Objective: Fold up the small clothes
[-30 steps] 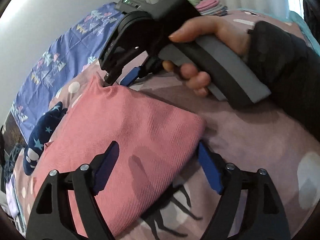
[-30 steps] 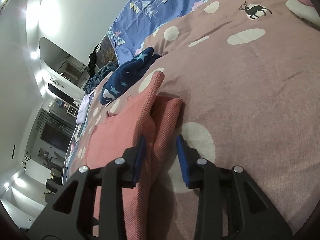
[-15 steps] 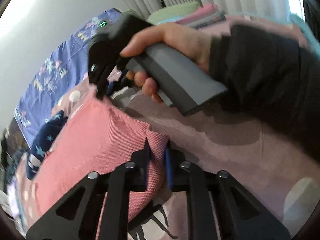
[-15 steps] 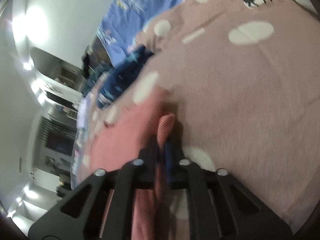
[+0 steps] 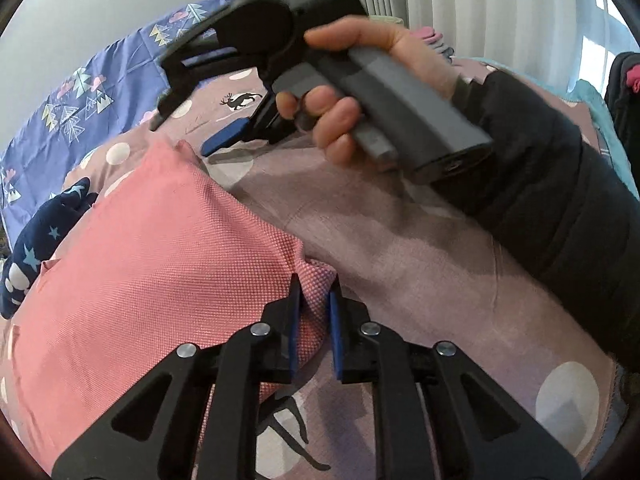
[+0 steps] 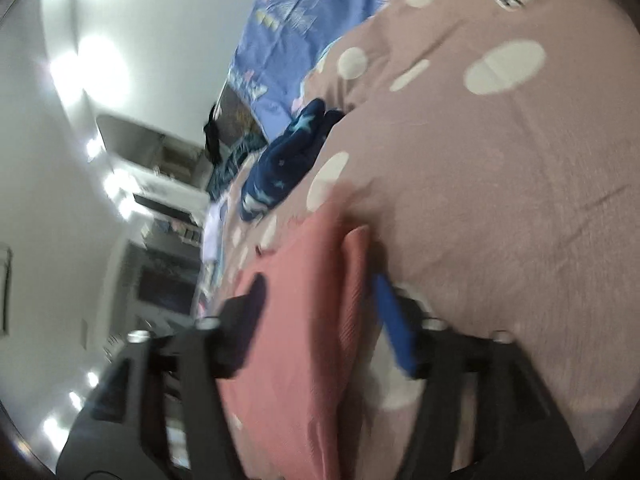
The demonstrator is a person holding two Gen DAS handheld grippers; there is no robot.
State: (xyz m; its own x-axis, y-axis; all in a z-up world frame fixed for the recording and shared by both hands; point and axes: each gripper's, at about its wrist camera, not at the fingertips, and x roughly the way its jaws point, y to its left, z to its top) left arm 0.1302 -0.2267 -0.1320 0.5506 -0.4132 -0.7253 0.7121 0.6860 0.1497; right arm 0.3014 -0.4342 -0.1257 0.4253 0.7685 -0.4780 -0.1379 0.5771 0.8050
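Observation:
A pink knit garment (image 5: 152, 264) lies partly folded on the mauve dotted bedspread (image 5: 400, 248). My left gripper (image 5: 314, 304) is shut on the garment's near right corner. My right gripper (image 5: 188, 120) shows in the left wrist view, held in a hand, lifted off the garment's far corner with its jaws apart. In the blurred right wrist view the right gripper (image 6: 320, 300) is open, with the pink garment's (image 6: 304, 320) folded edge between its fingers but not pinched.
A navy star-patterned garment (image 5: 44, 224) lies left of the pink one, and also shows in the right wrist view (image 6: 288, 160). A blue patterned sheet (image 5: 80, 92) covers the far bed. Folded clothes (image 5: 432, 40) are stacked by the curtains.
The left gripper closed on the pink garment's near corner and stays shut. The right gripper pinched the far edge, then opened and lifted away from it.

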